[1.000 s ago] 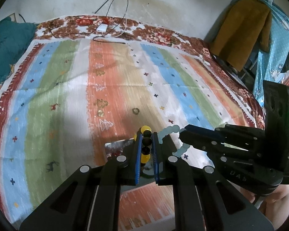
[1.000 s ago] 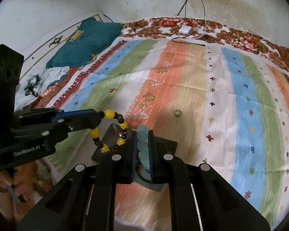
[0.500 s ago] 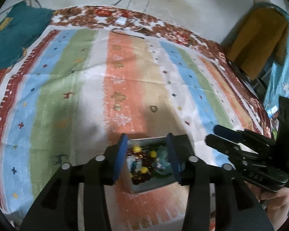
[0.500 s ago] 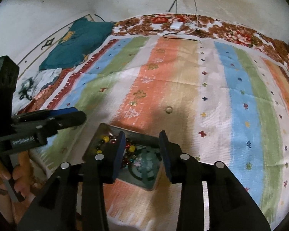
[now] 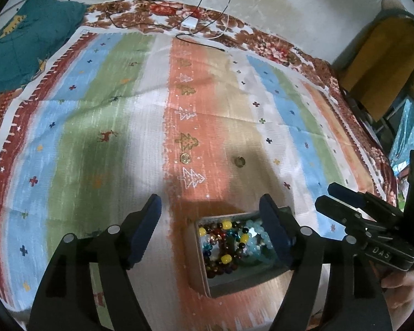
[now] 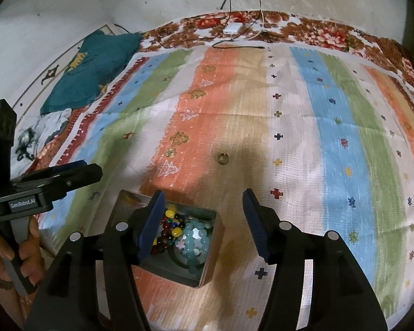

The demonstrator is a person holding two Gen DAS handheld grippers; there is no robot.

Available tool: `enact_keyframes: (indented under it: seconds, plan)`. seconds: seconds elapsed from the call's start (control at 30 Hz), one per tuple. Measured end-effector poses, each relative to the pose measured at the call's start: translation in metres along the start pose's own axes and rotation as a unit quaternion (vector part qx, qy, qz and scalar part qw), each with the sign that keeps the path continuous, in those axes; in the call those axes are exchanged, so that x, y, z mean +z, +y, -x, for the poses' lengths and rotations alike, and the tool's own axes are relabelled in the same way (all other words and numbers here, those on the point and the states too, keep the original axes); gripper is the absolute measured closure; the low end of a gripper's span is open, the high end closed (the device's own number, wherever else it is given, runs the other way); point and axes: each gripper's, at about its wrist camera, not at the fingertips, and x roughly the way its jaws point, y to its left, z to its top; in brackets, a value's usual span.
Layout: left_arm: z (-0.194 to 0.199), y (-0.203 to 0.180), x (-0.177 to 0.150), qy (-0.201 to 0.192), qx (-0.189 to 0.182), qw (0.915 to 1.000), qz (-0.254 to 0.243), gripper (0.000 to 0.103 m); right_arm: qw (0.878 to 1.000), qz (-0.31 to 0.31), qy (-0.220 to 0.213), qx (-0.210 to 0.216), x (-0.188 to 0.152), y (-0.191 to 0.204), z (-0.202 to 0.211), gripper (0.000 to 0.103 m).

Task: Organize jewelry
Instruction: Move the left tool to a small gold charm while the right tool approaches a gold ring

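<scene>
A small grey metal box (image 5: 200, 270) (image 6: 211, 259) sits on the striped bedspread near me. Inside lie a yellow-and-dark bead bracelet (image 5: 225, 248) (image 6: 171, 226) and a pale blue bead bracelet (image 5: 255, 238) (image 6: 196, 238). My left gripper (image 5: 211, 229) is open and empty above the box's left side. My right gripper (image 6: 202, 220) is open and empty above the box's right side. The right gripper also shows in the left wrist view (image 5: 345, 204), the left one in the right wrist view (image 6: 77, 173). Two small rings (image 5: 185, 159) (image 5: 239, 161) (image 6: 223, 158) lie on the cloth beyond the box.
A teal cushion (image 5: 22, 47) (image 6: 91, 69) lies at the far left. A white charger with cables (image 5: 189, 23) (image 6: 231, 29) rests at the bed's far edge by the wall. A yellow-brown garment on a chair (image 5: 383, 63) stands at the right.
Both grippers were shut on bracelets over the box, the left on the yellow-and-dark one and the right on the pale blue one. They opened, dropped the bracelets into the box and drew back.
</scene>
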Motion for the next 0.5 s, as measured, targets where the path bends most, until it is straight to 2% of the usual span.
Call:
enact_keyframes:
  seconds: [0.1,0.27,0.5]
  plan:
    - [-0.008,0.002,0.007,0.007,0.006,1.0,0.001,0.027,1.0,-0.001,0.006,-0.003,0.004,-0.001,-0.006,0.044]
    - [-0.025,0.012,0.016,0.029,0.004,0.9994,0.015,0.026,1.0,0.001,0.02,-0.011,0.014,-0.006,-0.021,0.044]
    - [-0.041,0.017,0.028,0.04,0.015,0.999,0.017,0.027,0.999,0.01,0.041,-0.019,0.02,-0.007,-0.041,0.044]
